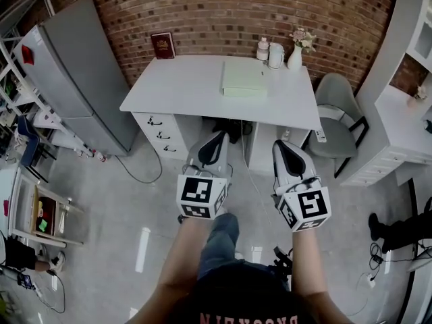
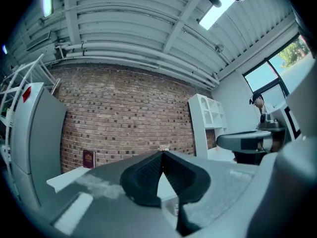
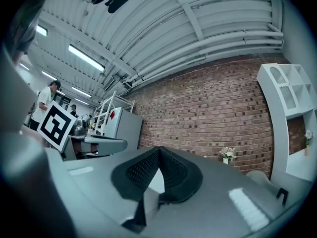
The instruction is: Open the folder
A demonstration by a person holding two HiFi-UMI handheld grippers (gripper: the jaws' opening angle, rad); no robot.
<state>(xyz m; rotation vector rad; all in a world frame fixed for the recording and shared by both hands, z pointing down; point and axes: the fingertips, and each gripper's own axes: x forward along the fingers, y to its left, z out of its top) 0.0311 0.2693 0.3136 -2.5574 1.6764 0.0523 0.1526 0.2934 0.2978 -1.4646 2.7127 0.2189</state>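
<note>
We hold the left tool [image 1: 217,138] and the right tool [image 1: 281,144] side by side in front of us, both pointing toward the white rectangular desk [image 1: 182,90] and stopping well short of it. The left tool is clenched: in its own view the two dark ribbed pads meet at their tips with nothing between them. The right tool is clenched the same way, pads pressed together and empty. The pale green flat folder [image 1: 243,78] lies closed on the desk, ahead of both tools and well apart from them. It is roughly in line with the gap between the two tools and sits toward the back of the desk top. Beyond the folder, ahead of the right tool, a small white bottle [image 1: 262,48], a white jug [image 1: 276,55] and a white vase of pale flowers [image 1: 295,56] stand in a row near the red brick wall [image 1: 223,12]. Ahead and to the left of the left tool, a dark red booklet [image 1: 163,45] stands upright against that wall at the desk's back edge. A grey padded chair [image 1: 337,100] sits off to the right of the right tool, beside the desk's right end. A tall grey cabinet [image 1: 74,73] stands far to the left of the left tool.
</note>
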